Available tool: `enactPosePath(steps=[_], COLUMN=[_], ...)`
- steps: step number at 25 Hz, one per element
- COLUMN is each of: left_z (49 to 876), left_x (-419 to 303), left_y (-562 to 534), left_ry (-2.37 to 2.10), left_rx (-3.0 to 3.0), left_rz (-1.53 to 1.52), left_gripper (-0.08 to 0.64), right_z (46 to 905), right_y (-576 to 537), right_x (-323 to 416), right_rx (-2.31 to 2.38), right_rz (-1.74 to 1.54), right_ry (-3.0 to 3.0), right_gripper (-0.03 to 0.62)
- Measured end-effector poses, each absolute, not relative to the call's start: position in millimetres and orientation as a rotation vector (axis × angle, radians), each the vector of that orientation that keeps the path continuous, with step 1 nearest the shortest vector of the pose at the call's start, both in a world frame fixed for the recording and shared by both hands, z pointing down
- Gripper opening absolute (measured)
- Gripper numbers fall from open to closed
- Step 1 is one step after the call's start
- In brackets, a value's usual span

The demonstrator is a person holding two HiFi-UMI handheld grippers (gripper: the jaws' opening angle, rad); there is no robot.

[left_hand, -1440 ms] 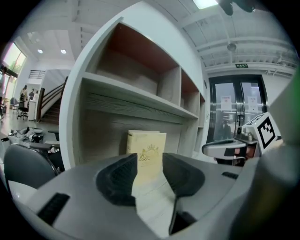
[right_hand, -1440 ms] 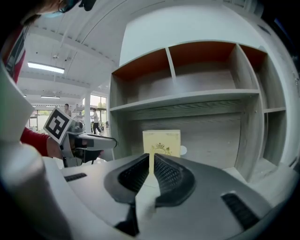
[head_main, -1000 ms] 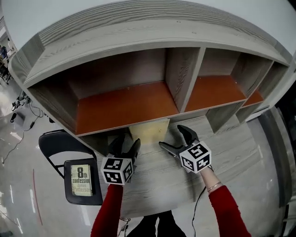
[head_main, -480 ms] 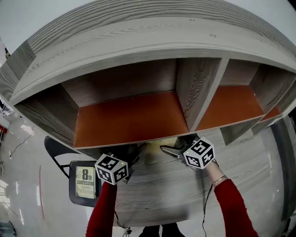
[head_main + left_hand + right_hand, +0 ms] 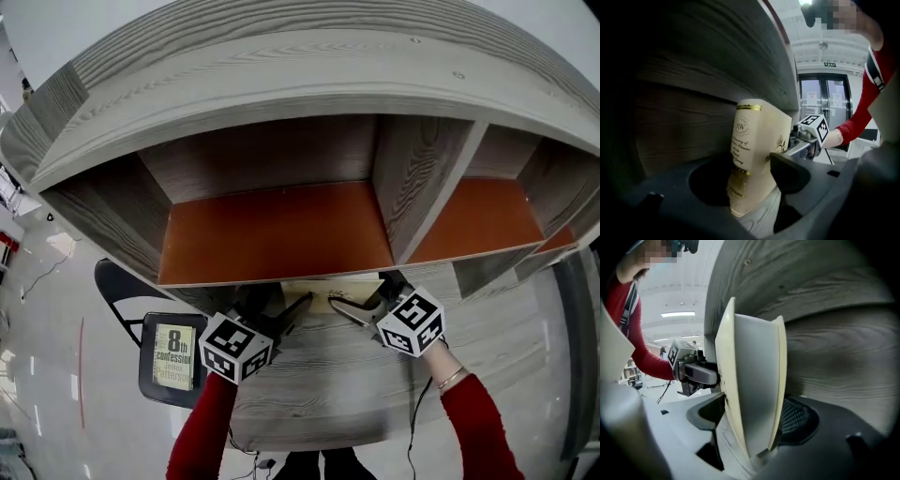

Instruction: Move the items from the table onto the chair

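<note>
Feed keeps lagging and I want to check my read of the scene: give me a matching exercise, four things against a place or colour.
Things:
1. cream book
2. paperback
3. chair
4. shelf floor

Place or colour:
A. lies flat on the chair seat
B. orange
C. stands upright on the table
D. black, at the table's left

Pairs: 1-C, 2-A, 3-D, 4-B

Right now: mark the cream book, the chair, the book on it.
Cream book point(image 5: 742, 152): left gripper view, spine.
Chair point(image 5: 114, 284): head view, backrest.
Book on chair point(image 5: 172, 354): head view, cover.
</note>
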State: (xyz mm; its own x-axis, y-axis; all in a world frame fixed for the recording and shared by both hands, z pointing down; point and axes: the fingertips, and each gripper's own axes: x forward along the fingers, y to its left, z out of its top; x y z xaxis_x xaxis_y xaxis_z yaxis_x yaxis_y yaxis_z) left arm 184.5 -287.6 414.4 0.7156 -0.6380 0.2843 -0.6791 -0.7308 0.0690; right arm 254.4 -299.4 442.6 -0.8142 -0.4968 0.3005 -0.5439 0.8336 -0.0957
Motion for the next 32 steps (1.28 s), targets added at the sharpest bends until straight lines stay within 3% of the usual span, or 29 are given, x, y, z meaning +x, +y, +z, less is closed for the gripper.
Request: enactPosePath(steps=[14, 24, 32], left_z=[343.4, 312.1, 314.6], left_x=[160.8, 85.7, -19.6], left_y=[-129.8, -46.4, 28.2], left_ry=[-1.183, -1.483, -1.644], left_rx=[2.622, 2.526, 2.427], left_rz=[0.309, 0.248, 0.208], left_gripper=[0.270, 0.270, 0.270], right_z=[370.6, 340.6, 346.7], right_y=[-148.4, -78.2, -10.4], right_x=[231.7, 152.3, 43.3], right_rx=[0.611, 0.329, 0.145], right_rz=[0.334, 0.288, 0.347], right_ry=[-2.771, -2.845, -2.840], right_gripper=[0.353, 0.350, 0.347])
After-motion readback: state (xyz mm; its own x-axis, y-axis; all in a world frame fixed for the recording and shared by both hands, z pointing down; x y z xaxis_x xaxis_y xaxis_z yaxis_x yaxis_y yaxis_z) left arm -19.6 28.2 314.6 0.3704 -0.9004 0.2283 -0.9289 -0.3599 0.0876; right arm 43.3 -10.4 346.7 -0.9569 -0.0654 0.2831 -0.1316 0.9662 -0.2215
